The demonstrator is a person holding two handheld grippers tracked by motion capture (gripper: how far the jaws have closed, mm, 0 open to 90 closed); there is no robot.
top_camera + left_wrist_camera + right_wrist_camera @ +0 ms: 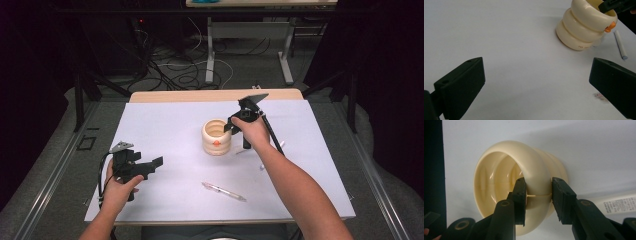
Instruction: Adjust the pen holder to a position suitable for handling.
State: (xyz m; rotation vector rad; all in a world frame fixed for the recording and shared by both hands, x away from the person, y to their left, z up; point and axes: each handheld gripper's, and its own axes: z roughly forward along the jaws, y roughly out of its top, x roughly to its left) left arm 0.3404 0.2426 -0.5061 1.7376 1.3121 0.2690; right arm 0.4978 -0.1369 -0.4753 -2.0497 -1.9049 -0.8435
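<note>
A cream ribbed cup (pixel 216 145) with an orange spot on its side stands upright near the middle of the white table sheet (pixel 165 125). My right gripper (pixel 229 126) reaches over the cup's right rim. In the right gripper view its jaws (pixel 539 195) straddle the cup (pixel 499 170) wall, one pad inside and one outside, close to the wall with a thin shadow at the outer pad. My left gripper (pixel 159 162) rests at the front left, open and empty. The left gripper view has its jaws (pixel 536 85) wide apart over bare sheet, with the cup (pixel 579 32) far ahead.
A clear pen (pixel 223 191) lies on the sheet in front of the cup. A white marker (pixel 620 45) lies just right of the cup, and its printed barrel (pixel 614 201) passes behind my right jaw. Cables and table legs (pixel 210 55) lie on the floor beyond the table.
</note>
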